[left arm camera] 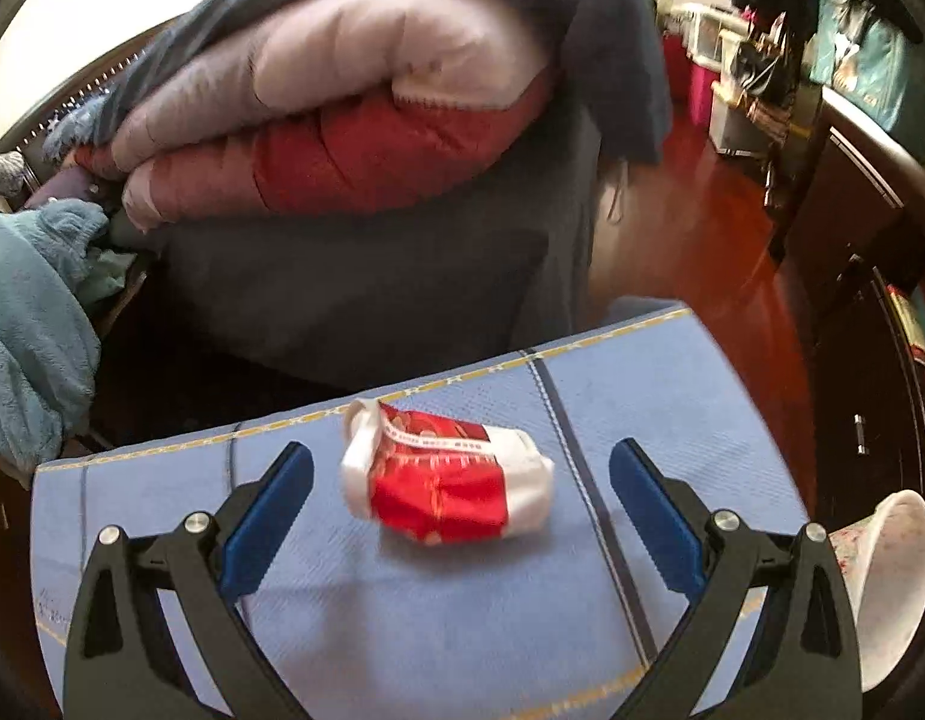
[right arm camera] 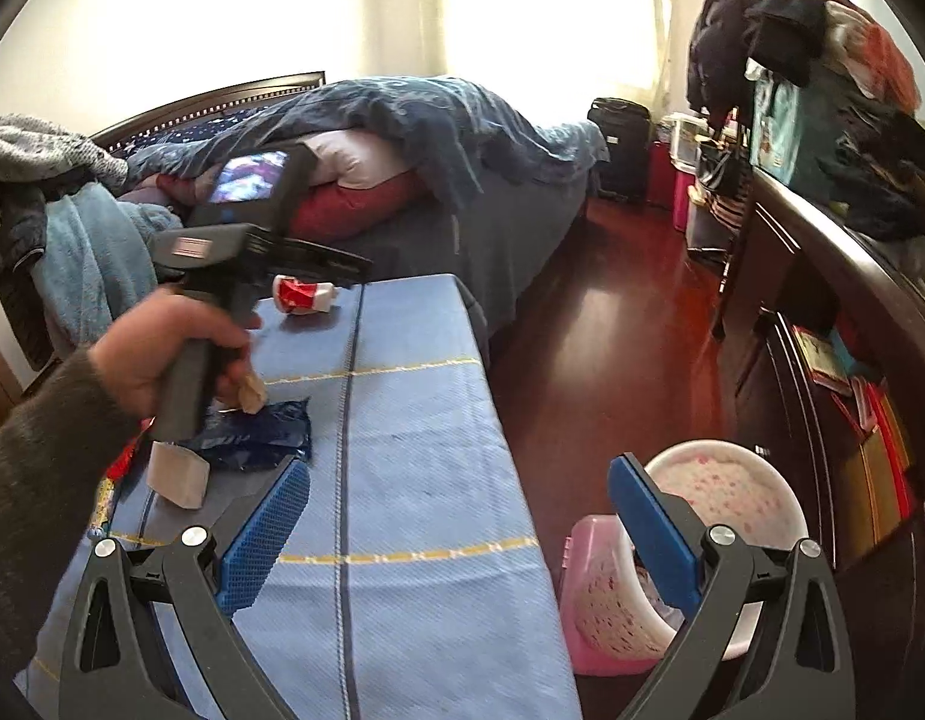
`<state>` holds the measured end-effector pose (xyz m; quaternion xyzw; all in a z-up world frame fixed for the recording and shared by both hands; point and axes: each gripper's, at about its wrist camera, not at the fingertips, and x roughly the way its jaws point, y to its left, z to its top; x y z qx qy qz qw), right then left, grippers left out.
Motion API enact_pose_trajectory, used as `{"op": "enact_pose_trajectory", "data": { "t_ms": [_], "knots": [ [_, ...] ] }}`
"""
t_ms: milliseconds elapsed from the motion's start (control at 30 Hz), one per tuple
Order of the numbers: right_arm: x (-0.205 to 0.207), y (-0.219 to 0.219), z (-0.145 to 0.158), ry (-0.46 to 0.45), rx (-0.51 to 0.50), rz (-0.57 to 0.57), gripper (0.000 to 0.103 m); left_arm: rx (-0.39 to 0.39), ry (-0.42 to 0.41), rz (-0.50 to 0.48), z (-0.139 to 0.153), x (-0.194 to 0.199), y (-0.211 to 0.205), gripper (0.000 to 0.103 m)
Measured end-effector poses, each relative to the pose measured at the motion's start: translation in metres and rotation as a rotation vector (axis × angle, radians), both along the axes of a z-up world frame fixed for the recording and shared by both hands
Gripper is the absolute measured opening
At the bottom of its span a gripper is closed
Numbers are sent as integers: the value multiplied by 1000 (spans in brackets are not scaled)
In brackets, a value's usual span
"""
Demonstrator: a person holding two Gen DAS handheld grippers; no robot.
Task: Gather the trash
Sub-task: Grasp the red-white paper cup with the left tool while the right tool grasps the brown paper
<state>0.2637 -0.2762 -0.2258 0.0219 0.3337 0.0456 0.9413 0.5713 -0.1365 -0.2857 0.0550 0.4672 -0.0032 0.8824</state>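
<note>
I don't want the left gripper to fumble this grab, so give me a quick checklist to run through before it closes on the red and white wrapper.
1. Left gripper open wide enough: ok, jaws spread wider than the red and white wrapper.
2. Wrapper centred between the fingers: ok, roughly midway in the left wrist view.
3. Fingers far enough forward: not ok, the wrapper lies just beyond the fingertips.
4. Nothing else in the grab path: ok, only the blue cloth lies around it.
5. Right gripper free: ok, open and holding nothing.
6. Bin ready: ok, it stands open on the floor beside the table.
</note>
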Motion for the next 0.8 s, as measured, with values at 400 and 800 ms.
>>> {"op": "enact_pose_trajectory", "data": {
  "t_ms": [400, 800],
  "knots": [
    [24, 39, -2, 28, -7, 76, 99, -106, 15, -10, -16, -4, 31, 68],
    [74, 102, -28, 164, 13, 190, 99, -160, -155, 25, 54, -82, 101, 69]
  ]
}}
